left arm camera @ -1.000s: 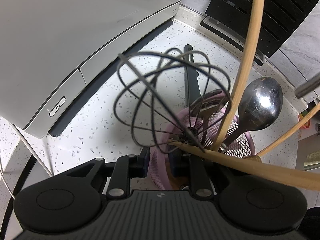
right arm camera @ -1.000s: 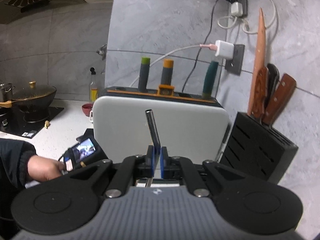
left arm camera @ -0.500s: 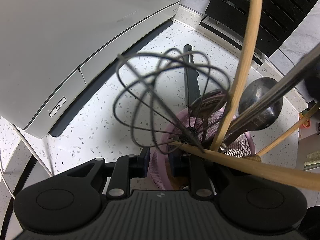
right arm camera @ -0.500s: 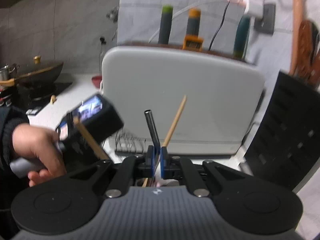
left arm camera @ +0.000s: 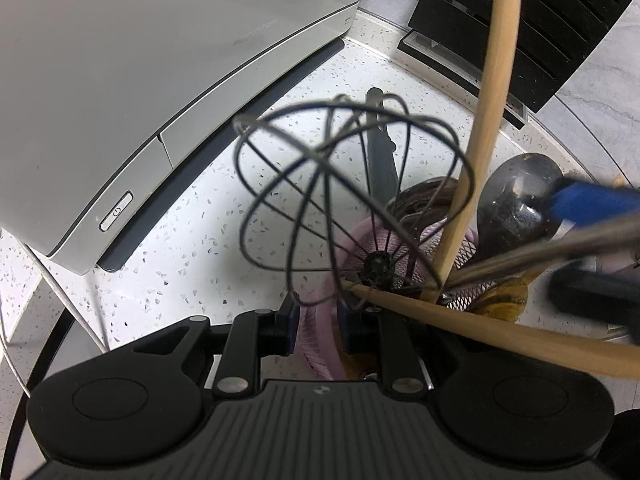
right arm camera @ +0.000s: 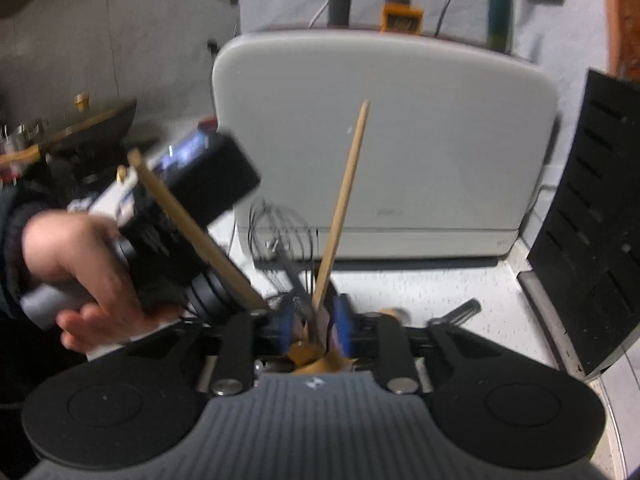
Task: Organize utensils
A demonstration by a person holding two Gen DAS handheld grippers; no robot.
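Left wrist view: a large pale grey appliance with a power button on its front fills the upper left, standing on a white speckled counter. Right of the appliance, against the wall, stands a black slotted knife block. In front of the appliance, near the middle of the counter, sits a pink mesh utensil holder. The left gripper has its jaws narrowly parted and closed on the holder's near rim, one finger outside, one inside. Out of the holder rise a wire whisk, two long wooden sticks, a dark slim handle and a steel spoon with its bowl upward. A steel rod-like handle slants into the holder from the right, beside a blurred blue pad.

Right wrist view: the same appliance stands behind the holder, which is mostly hidden under the right gripper. Its jaws are opening; their blue pads stand apart on either side of the utensils in the holder and press on nothing. Left of the appliance, a person's hand grips the other gripper's handle.
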